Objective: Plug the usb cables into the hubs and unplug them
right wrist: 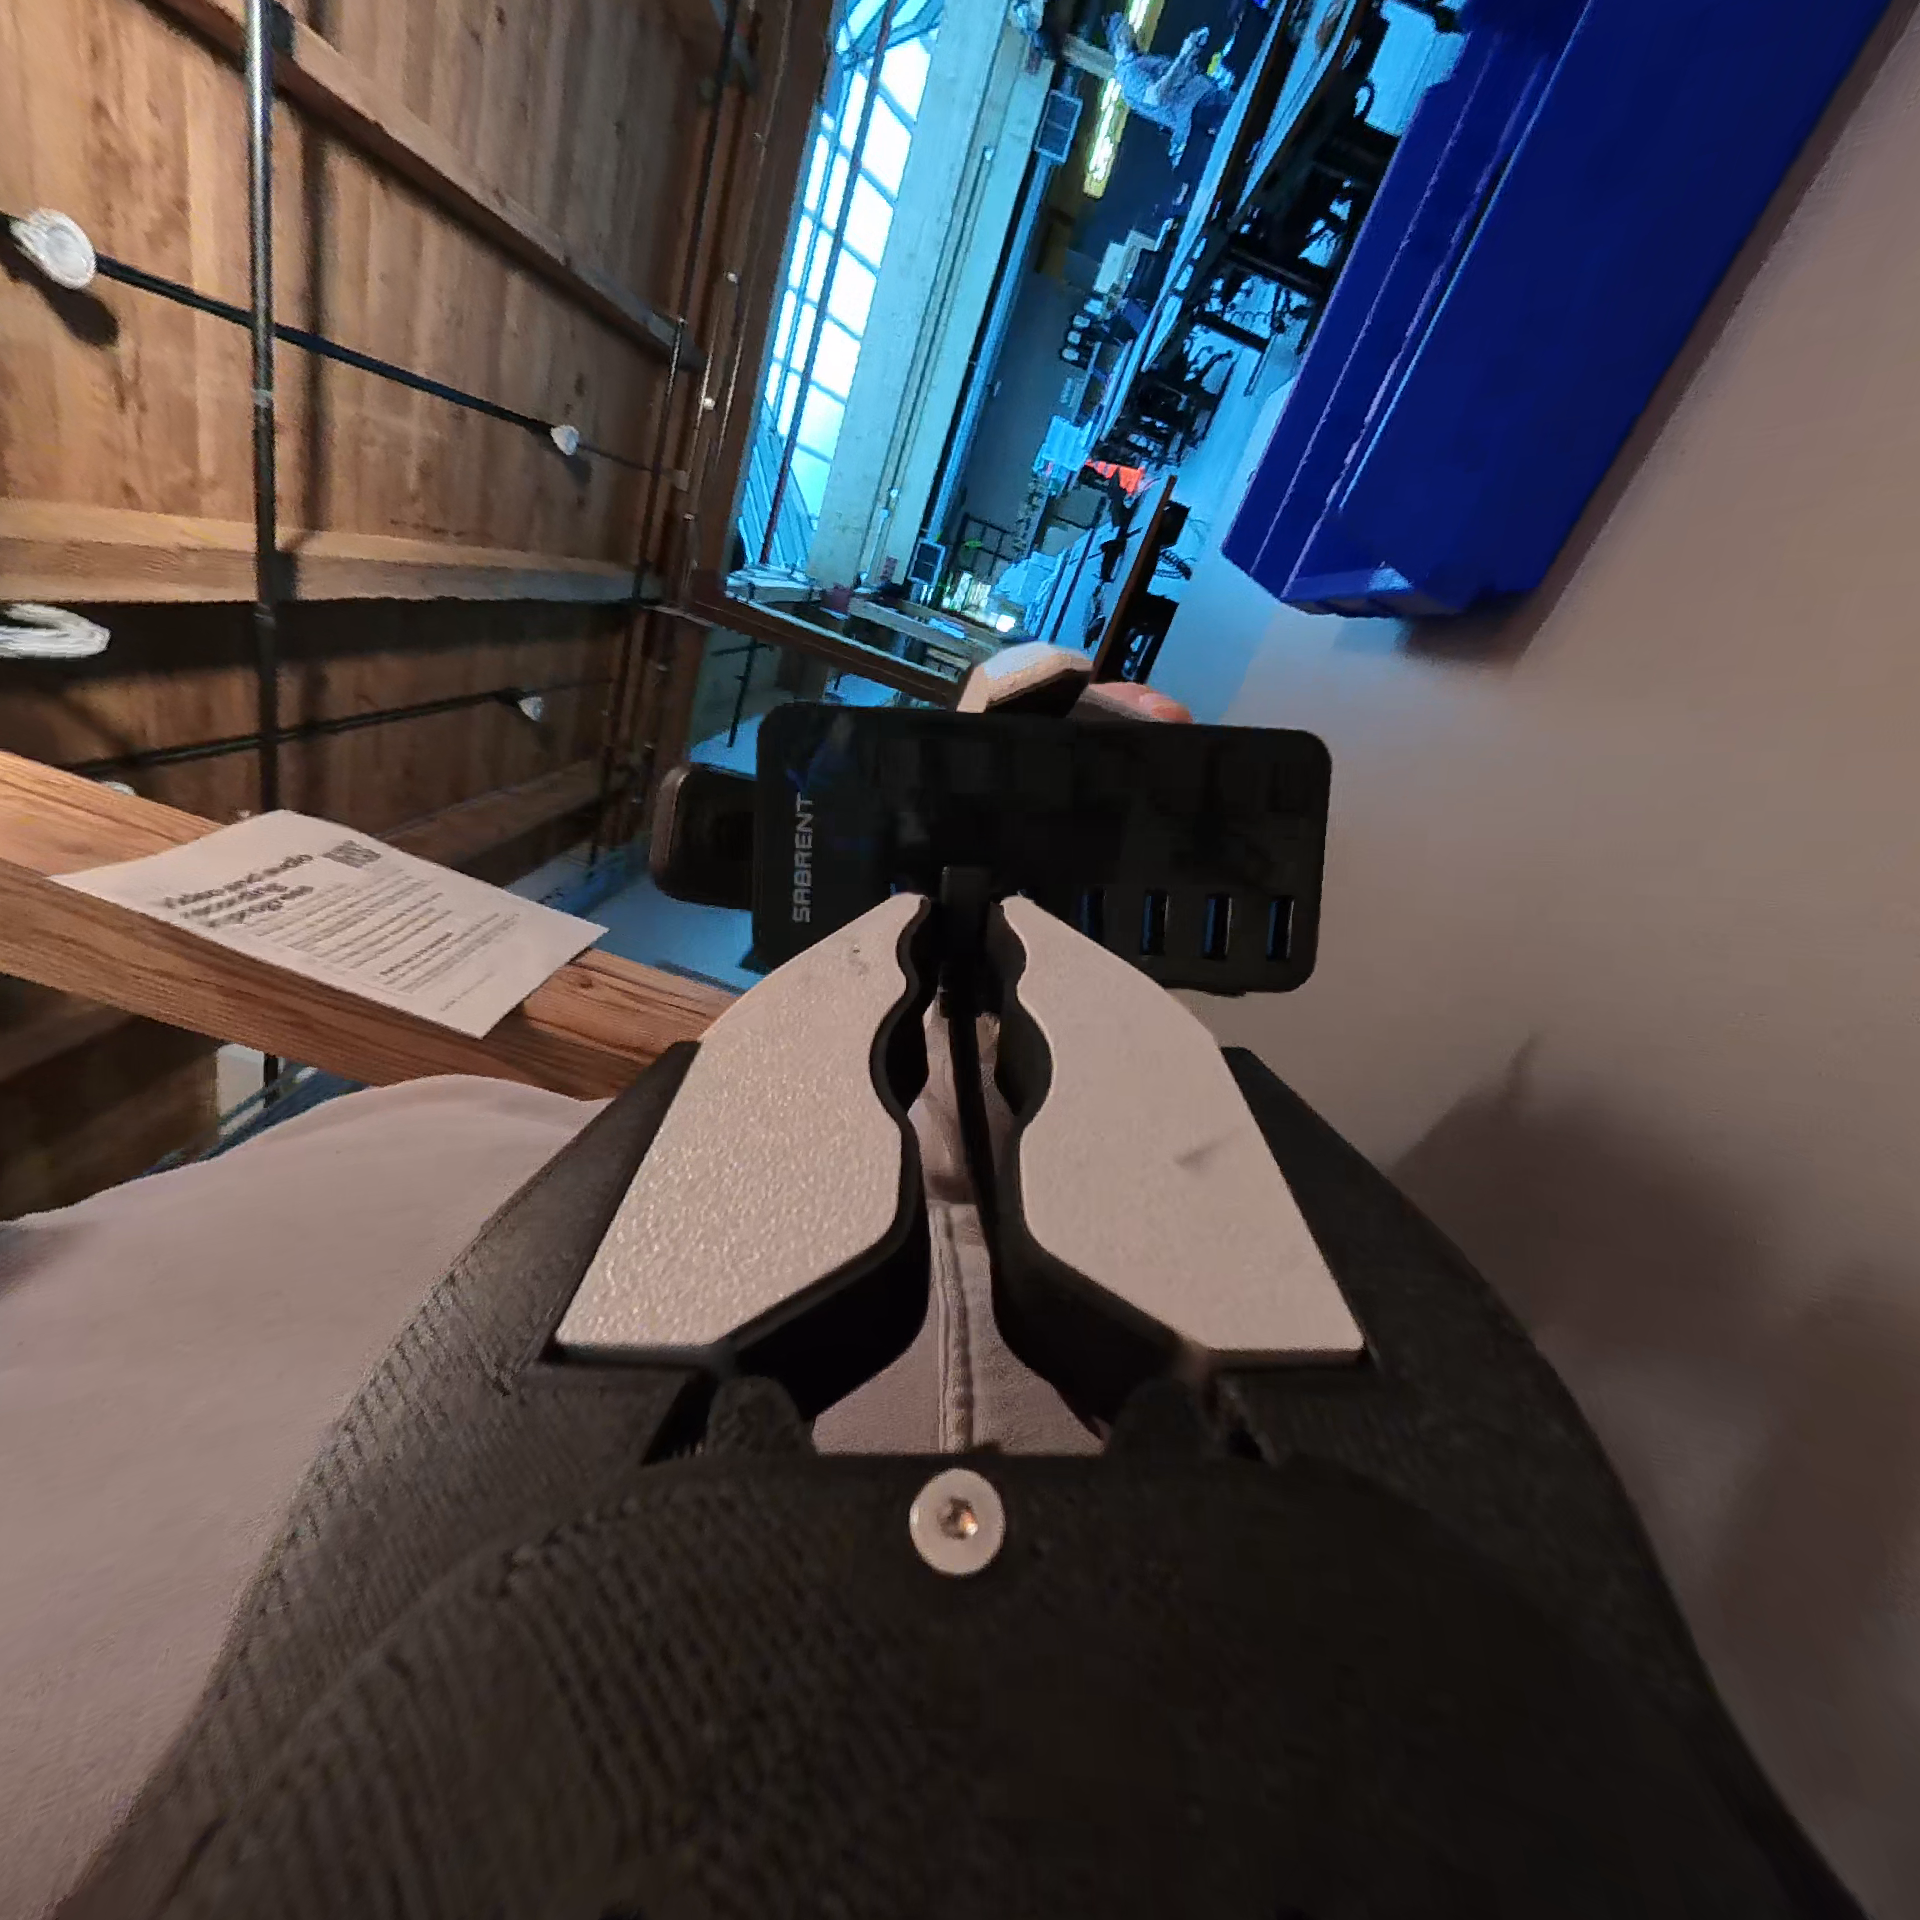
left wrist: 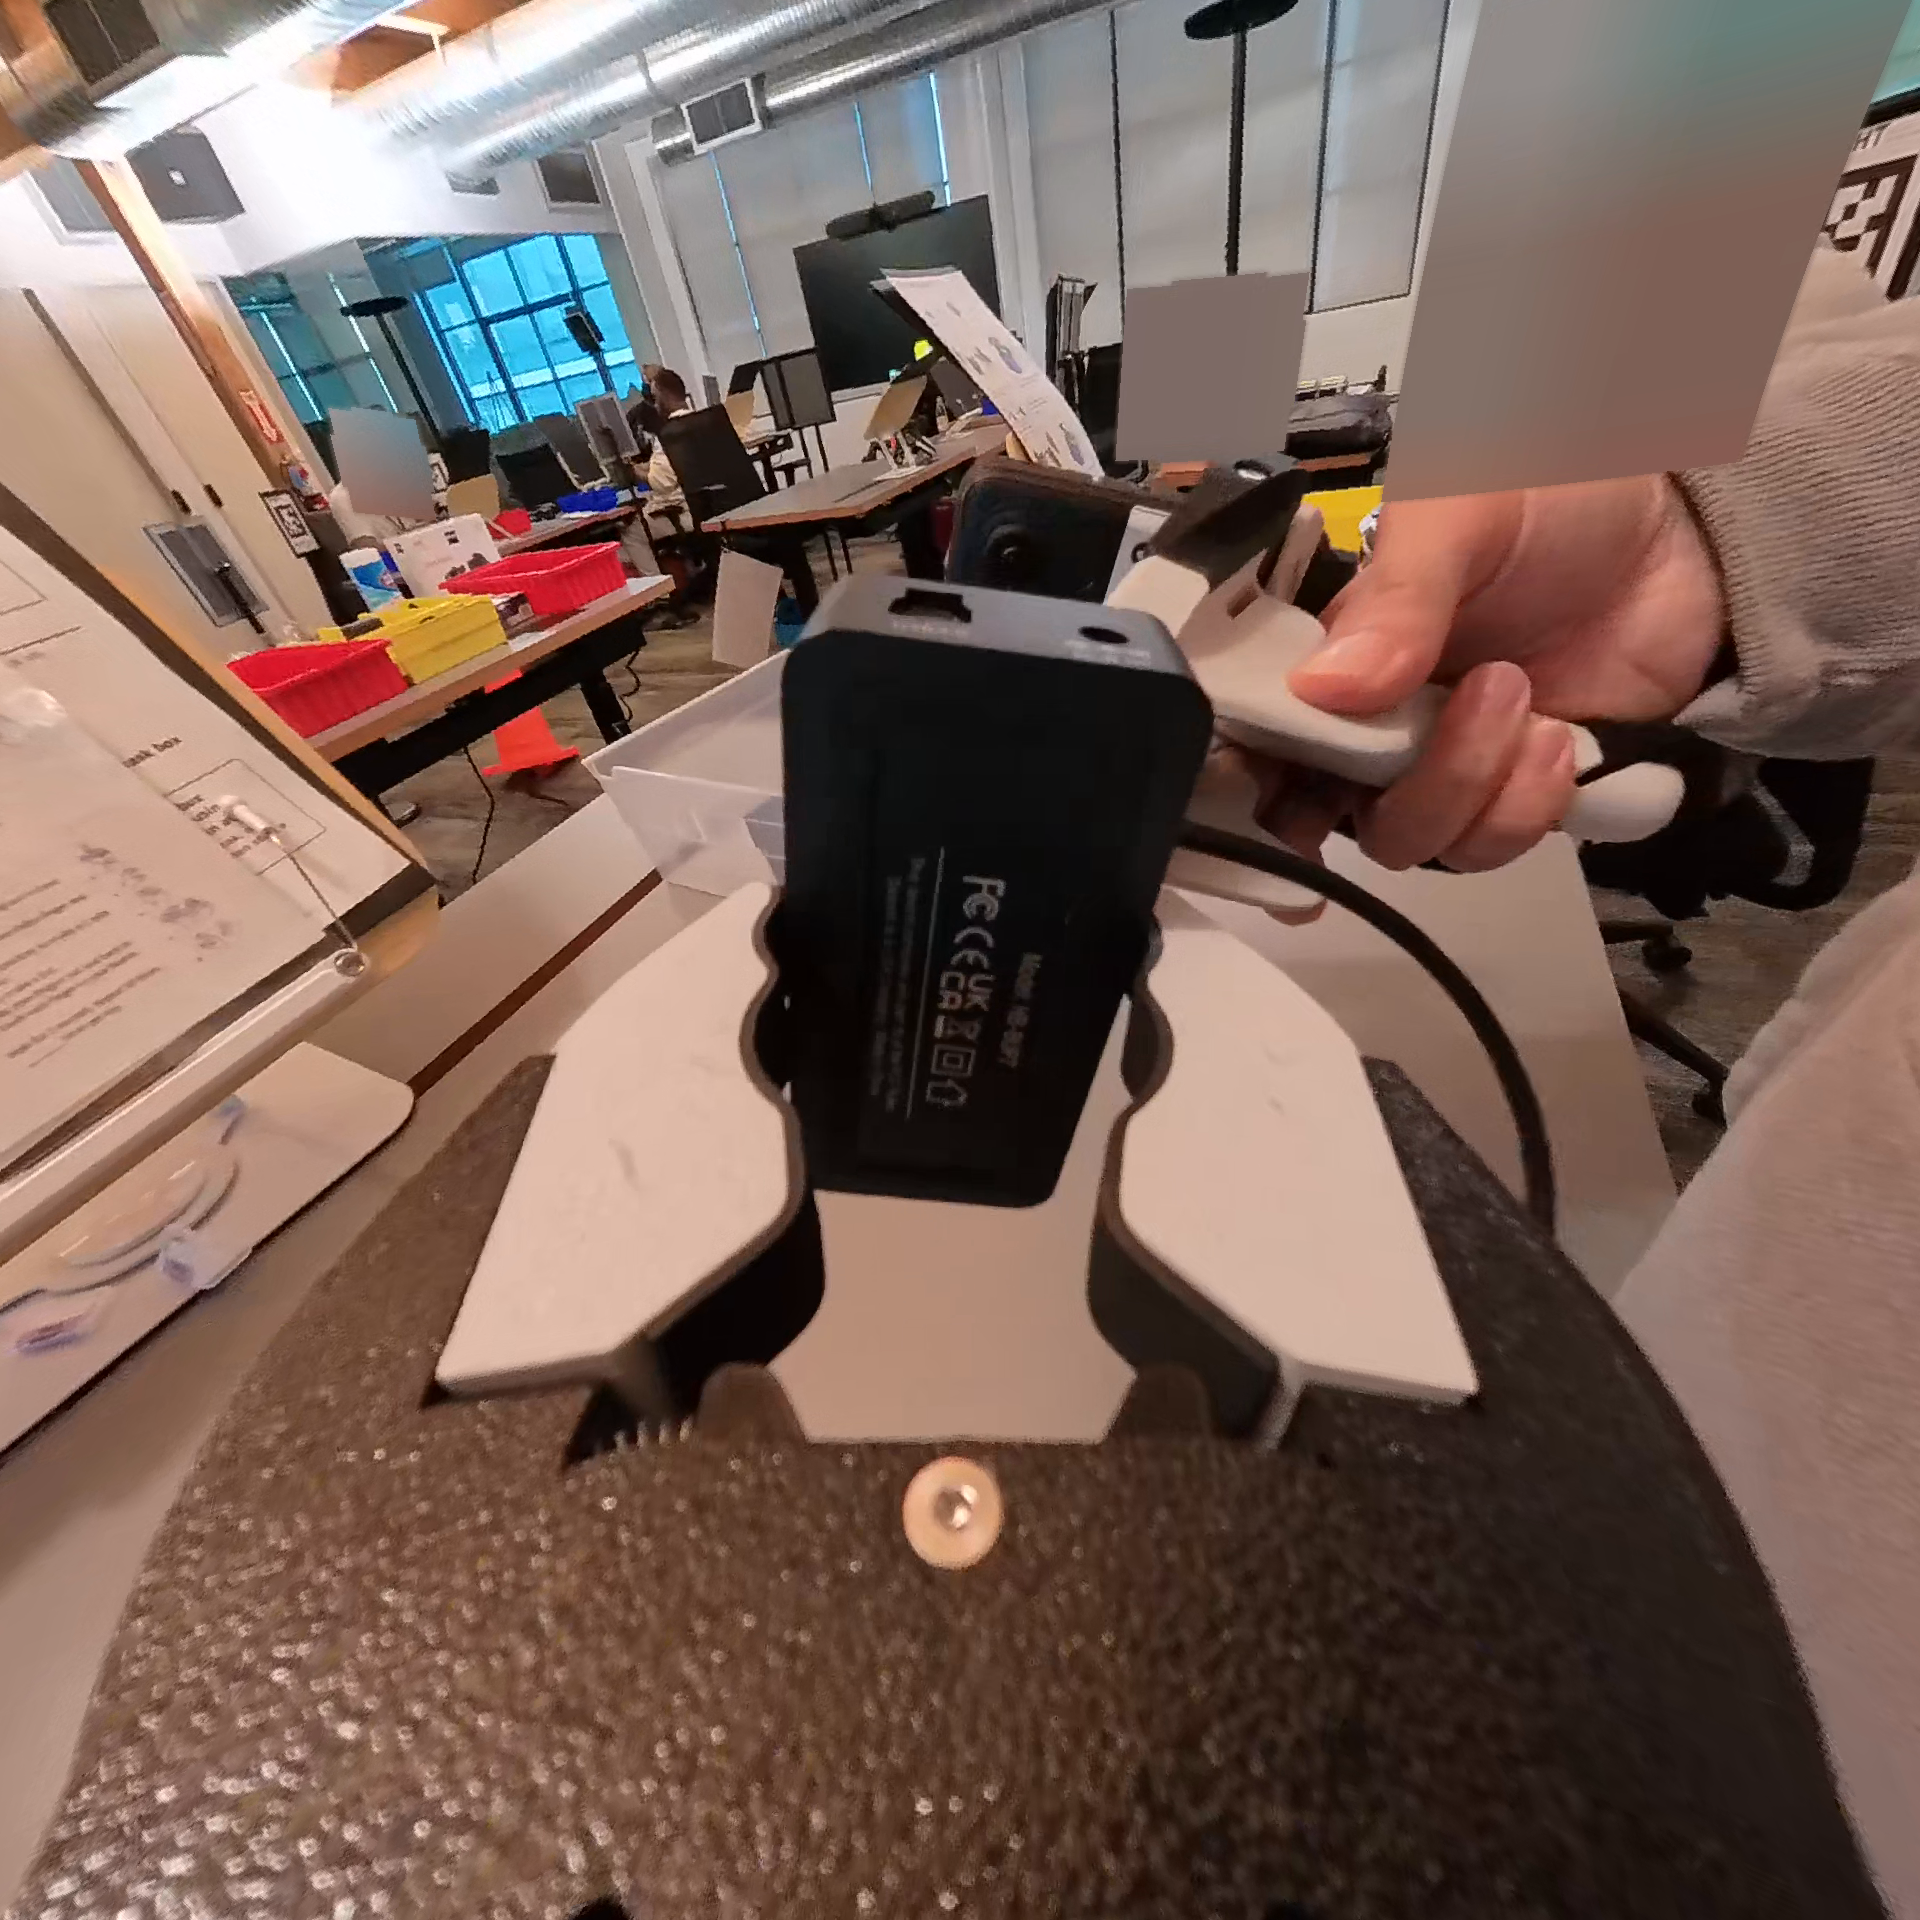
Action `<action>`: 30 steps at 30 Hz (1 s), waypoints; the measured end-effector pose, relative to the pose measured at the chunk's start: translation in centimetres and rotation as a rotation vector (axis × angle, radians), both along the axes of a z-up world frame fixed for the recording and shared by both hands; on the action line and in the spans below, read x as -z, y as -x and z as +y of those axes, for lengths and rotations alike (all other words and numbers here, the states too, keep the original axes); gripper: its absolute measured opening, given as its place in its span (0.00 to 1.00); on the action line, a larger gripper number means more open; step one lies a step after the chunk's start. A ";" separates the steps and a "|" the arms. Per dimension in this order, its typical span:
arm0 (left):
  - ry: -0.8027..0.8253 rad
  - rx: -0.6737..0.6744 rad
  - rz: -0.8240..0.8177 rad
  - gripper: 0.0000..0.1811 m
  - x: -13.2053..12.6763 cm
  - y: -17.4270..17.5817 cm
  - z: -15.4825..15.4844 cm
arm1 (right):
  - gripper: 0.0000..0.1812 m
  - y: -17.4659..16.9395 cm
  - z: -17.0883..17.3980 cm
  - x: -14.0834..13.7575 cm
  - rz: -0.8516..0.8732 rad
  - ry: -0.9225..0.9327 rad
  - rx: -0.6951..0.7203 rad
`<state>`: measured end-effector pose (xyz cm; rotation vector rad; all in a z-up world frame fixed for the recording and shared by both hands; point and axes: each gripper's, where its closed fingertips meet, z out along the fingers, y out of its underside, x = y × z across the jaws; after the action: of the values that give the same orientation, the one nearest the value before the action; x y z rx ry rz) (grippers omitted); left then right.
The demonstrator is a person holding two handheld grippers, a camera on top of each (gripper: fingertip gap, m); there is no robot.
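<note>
My left gripper (left wrist: 951, 951) is shut on a black USB hub (left wrist: 977, 862) and holds it up in the air, underside toward the camera. In the right wrist view the same hub (right wrist: 1039, 821) shows its face with a row of blue ports. My right gripper (right wrist: 961, 914) is shut on a black USB plug (right wrist: 961, 935) whose tip sits at a port on the hub; whether it is seated I cannot tell. Its black cable (right wrist: 971, 1122) runs back between the fingers. In the left wrist view the right gripper (left wrist: 1247, 623) and the hand holding it (left wrist: 1496, 665) sit behind the hub, with the cable (left wrist: 1455, 987) looping down.
A white tray (left wrist: 686, 800) stands on the table behind the hub. A clear document stand with a printed sheet (left wrist: 156, 883) is at the left. A blue bin (right wrist: 1507, 343) lies on the table. Desks with red and yellow bins (left wrist: 416, 644) are farther off.
</note>
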<state>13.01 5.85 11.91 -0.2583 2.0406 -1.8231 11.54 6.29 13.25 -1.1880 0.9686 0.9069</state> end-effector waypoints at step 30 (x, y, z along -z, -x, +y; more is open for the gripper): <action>0.044 0.172 0.008 0.33 0.8 1.3 0.0 | 0.05 1.5 0.3 1.6 0.066 -0.005 -0.089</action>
<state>11.69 5.87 11.07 -0.1051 2.0863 -1.9729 10.09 6.61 11.64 -1.2115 0.9721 1.0243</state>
